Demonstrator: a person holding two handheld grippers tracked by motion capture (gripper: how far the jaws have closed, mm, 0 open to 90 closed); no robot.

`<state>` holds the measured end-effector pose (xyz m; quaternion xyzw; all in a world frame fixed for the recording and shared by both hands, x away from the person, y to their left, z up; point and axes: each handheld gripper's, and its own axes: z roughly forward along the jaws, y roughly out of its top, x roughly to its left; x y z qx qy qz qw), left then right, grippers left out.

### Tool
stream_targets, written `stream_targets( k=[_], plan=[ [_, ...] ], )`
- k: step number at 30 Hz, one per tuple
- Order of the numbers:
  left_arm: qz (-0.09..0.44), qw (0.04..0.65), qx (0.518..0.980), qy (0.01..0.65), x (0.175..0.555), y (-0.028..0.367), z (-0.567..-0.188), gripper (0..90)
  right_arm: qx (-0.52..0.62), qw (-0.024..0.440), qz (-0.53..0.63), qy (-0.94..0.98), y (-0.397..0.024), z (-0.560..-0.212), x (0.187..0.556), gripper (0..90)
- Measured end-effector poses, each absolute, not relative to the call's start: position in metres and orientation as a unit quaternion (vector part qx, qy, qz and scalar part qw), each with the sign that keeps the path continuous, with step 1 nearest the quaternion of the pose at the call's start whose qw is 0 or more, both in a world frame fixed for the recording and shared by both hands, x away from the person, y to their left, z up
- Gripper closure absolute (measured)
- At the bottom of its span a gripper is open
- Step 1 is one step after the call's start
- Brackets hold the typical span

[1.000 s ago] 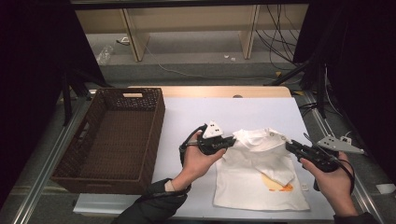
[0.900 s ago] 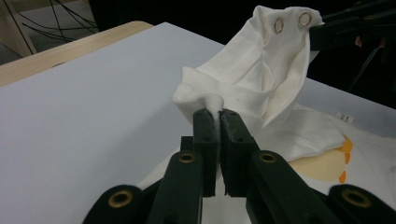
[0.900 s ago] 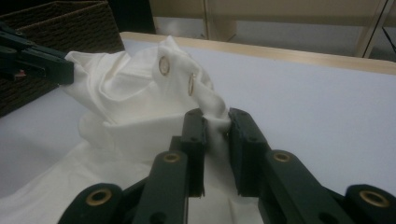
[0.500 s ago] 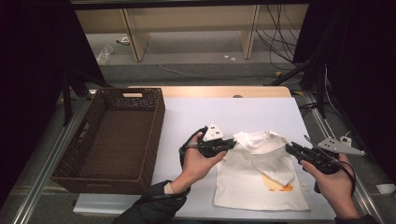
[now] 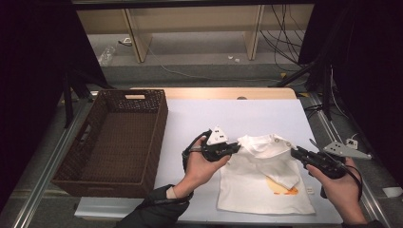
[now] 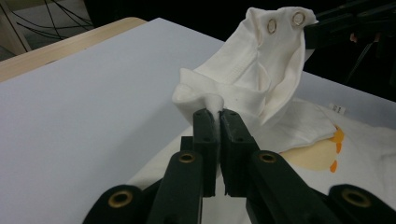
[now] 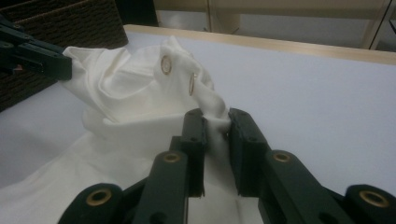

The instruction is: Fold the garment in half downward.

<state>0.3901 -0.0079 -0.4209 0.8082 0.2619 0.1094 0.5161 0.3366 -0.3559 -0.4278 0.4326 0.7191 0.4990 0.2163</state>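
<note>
hidden: your right gripper (image 5: 295, 153) tips under shirt (image 5: 266, 190) fold | print (image 5: 280, 187): half covered, you can't identify it

Item count, referenced to the table (image 5: 190, 118): one white garment (image 5: 263, 178) lay on it, with two metal snaps (image 7: 166, 64) at its collar. One wicker basket (image 5: 114, 137) stood at its left edge. Two grippers were over it: left gripper (image 5: 235, 148), right gripper (image 5: 293, 153). Two hands held them.

No legible text, label, brand or number on anything in any view.
</note>
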Motion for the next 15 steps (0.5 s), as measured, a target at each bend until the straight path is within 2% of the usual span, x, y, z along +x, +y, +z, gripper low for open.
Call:
stream_targets(
  k=[15],
  plan=[
    [0.107, 0.514, 0.81, 0.26, 0.3869, -0.0076, -0.4224, 85.4, 0.434, 0.213, 0.497, 0.721, -0.3554, -0.4288, 0.3348, 77.3]
  ],
)
